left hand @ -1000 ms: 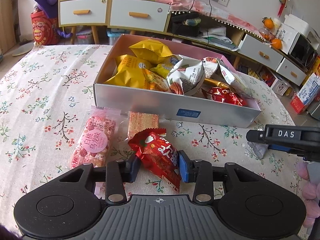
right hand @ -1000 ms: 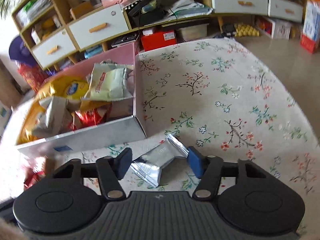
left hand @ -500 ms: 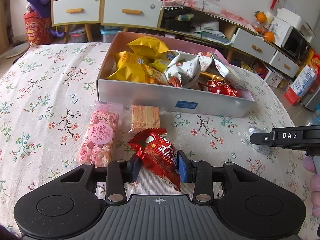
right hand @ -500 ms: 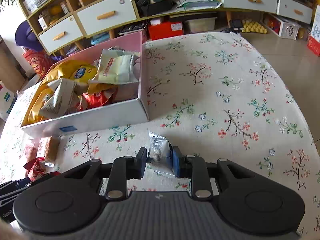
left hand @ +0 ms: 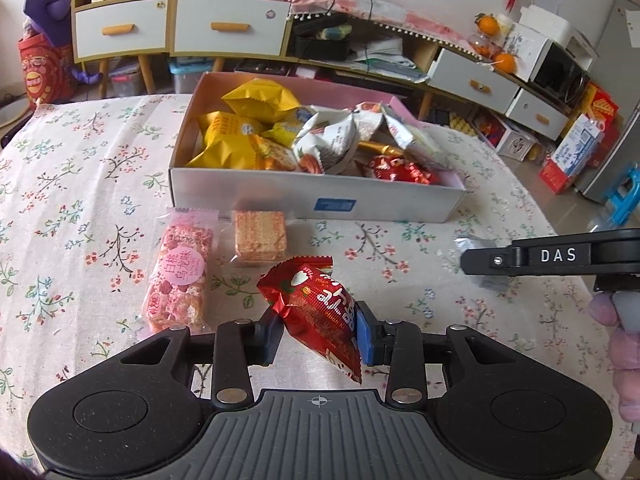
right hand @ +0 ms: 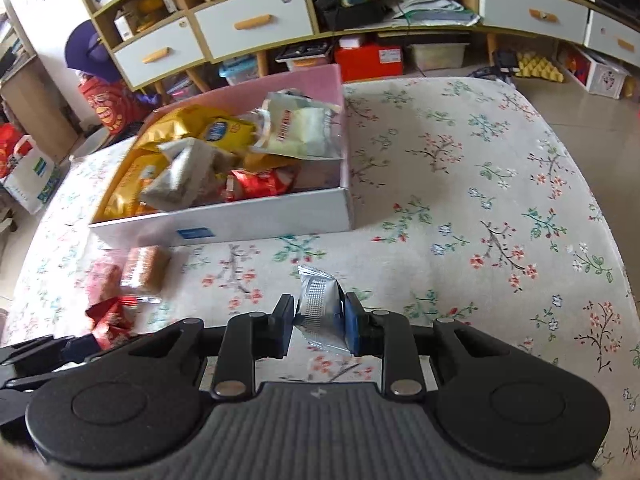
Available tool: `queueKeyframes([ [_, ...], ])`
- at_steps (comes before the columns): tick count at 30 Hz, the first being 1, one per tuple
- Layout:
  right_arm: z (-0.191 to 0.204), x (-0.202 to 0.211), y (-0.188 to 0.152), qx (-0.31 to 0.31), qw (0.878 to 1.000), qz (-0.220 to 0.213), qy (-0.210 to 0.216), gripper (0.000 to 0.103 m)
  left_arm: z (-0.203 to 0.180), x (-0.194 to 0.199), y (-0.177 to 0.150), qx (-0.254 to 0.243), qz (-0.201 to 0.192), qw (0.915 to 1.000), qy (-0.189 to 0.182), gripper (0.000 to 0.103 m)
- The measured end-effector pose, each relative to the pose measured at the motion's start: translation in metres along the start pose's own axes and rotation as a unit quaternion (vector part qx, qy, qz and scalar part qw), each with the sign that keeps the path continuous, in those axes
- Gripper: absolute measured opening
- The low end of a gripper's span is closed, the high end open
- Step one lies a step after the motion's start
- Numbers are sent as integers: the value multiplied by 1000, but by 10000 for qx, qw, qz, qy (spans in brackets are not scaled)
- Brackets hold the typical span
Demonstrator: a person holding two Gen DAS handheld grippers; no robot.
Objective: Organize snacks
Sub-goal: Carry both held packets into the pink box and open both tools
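- The right gripper [right hand: 318,326] has closed within the last second on the silver packet [right hand: 319,304]; a second ago that packet lay flat between wide jaws, and now the pads pinch it and it stands clear of the cloth at lower centre of the right wrist view.
- The left gripper [left hand: 318,336] still clamps the red packet [left hand: 316,312] at a middling width, as it did a second ago, at lower centre of the left wrist view.
- Judged from this, both hands now carry a snack, so two drops into the box [left hand: 312,200] are the likely next step.
- Still on the tablecloth [left hand: 80,184] are the pink bar [left hand: 180,276] and, just beside it, the wafer [left hand: 260,236], close to the box's near wall, left of centre.
- The box is heaped with yellow and white bags; its right end looks the least full.
- The near wall stands between each gripper and the inside, so each packet needs lifting over the rim.
- The table to the right of the box is bare, giving the right hand open room.
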State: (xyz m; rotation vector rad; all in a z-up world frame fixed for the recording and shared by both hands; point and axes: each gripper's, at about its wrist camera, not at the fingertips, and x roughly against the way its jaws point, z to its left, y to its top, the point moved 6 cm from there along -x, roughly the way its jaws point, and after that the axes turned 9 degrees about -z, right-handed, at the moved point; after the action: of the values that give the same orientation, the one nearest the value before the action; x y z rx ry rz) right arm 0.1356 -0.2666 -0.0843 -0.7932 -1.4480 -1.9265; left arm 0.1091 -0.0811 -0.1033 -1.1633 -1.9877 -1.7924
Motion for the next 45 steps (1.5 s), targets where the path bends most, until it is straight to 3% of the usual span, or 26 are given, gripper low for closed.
queueKeyframes([
  [14, 38, 15, 38, -6, 9957, -679, 625, 24, 5, 17, 56, 96, -597, 9981, -97, 35],
  [24, 50, -14, 76, 113, 9924, -875, 854, 24, 27, -29, 104, -46, -542, 9985, -17, 35],
  [31, 62, -39, 88, 443, 9935, -808, 672, 24, 25, -57, 111, -362, -404, 9985, 112, 35],
  [45, 62, -54, 93, 678, 9947, -714, 302, 26, 29, -76, 114, -449, -306, 9984, 138, 38],
])
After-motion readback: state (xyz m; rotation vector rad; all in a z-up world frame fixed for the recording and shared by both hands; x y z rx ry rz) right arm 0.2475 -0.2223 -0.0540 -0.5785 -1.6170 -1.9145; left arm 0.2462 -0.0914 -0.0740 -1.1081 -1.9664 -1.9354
